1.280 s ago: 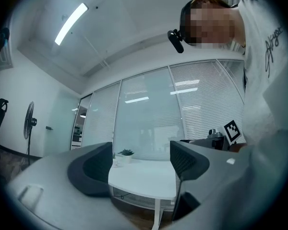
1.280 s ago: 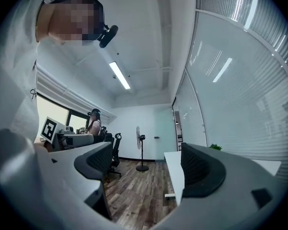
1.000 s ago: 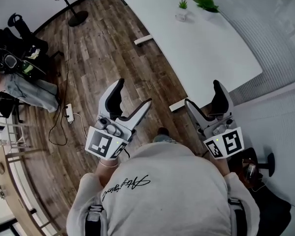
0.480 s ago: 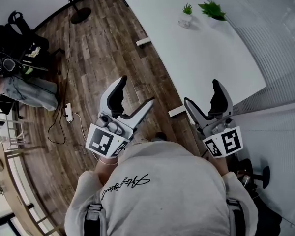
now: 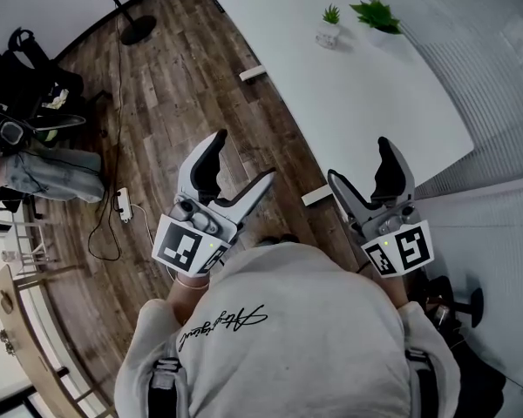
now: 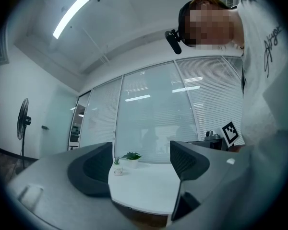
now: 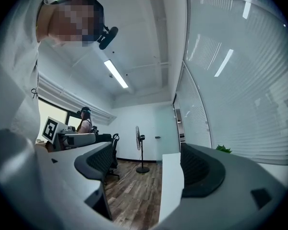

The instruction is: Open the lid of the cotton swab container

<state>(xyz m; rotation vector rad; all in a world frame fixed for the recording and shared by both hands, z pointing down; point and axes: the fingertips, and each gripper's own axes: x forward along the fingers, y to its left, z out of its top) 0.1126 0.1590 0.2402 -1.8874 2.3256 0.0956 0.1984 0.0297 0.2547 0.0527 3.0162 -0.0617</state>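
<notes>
While the white table (image 5: 366, 85) lies ahead of them, the left gripper (image 5: 242, 158) and the right gripper (image 5: 359, 159) hold their jaws wide apart, gripping nothing.

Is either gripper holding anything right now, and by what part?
Nothing is held. The left gripper and right gripper both have their jaws apart, with nothing between them.
</notes>
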